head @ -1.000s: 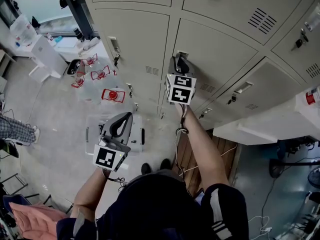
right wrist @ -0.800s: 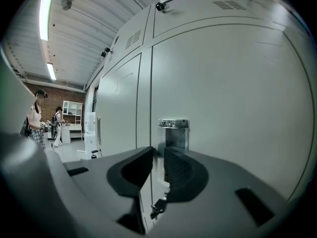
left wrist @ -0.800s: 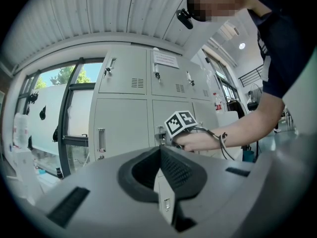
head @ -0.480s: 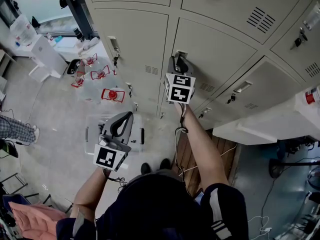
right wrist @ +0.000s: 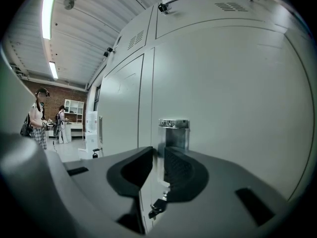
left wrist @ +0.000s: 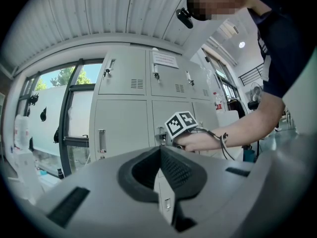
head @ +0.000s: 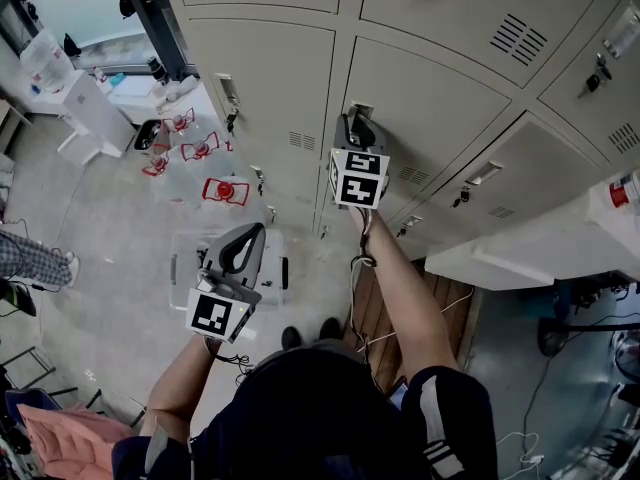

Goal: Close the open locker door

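Observation:
The beige locker door (head: 440, 108) fills the right gripper view (right wrist: 228, 93), with a metal latch handle (right wrist: 174, 132) near its left edge. My right gripper (head: 357, 126) is raised to that handle, and its jaws (right wrist: 158, 155) are nearly together with a thin pale strip of the door's edge between the pads. The door looks almost flush with its neighbours. My left gripper (head: 252, 236) hangs lower and to the left, away from the lockers. Its pads meet with nothing between them (left wrist: 159, 155). The right gripper's marker cube (left wrist: 181, 124) shows against the lockers.
A clear plastic box (head: 228, 268) sits on the floor below my left gripper, with red-capped water jugs (head: 225, 190) beyond it. A wooden pallet (head: 400, 308) lies by my feet. A pale slab (head: 540, 248) juts out at the lower right. People (right wrist: 37, 118) stand far off.

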### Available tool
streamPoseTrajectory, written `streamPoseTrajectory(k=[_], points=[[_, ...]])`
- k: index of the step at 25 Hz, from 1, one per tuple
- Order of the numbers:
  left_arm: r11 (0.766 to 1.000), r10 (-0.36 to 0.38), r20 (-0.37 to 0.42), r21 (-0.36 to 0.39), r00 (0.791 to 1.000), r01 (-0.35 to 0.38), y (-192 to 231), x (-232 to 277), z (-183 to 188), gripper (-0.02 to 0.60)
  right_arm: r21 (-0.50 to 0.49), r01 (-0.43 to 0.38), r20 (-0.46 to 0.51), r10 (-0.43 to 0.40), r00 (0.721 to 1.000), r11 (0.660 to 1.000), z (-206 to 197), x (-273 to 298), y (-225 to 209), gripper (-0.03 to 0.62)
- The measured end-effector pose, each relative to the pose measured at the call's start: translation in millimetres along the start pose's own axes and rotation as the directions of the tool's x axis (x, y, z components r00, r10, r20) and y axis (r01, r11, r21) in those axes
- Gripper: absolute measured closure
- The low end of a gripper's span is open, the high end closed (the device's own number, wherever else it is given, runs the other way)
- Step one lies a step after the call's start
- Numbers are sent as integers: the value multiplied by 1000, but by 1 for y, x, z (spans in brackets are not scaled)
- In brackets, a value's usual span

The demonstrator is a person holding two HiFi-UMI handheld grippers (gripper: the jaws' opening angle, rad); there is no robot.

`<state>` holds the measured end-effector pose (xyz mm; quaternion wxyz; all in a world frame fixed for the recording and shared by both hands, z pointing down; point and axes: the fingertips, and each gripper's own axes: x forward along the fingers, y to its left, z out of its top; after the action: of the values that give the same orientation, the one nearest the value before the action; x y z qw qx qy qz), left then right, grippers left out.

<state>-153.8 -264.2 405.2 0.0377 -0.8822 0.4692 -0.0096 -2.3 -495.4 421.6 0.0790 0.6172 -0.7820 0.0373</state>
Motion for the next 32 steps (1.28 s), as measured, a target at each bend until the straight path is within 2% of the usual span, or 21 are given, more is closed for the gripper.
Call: streamPoseTrajectory(k=[17, 21, 32], points=[[1000, 6, -8, 5, 1000, -6, 1, -4, -1, 578, -11, -8, -8, 8, 1000, 1000, -3, -4, 2, 517], [1000, 5, -6, 5, 1000, -5, 0, -4, -1, 578, -12, -6, -16, 5, 1000, 1000, -6, -4, 0, 549], [1000, 11, -7, 7, 1000, -11, 0, -7, -1, 578, -37, 10, -10, -11, 1000, 999, -6, -7, 0, 551]])
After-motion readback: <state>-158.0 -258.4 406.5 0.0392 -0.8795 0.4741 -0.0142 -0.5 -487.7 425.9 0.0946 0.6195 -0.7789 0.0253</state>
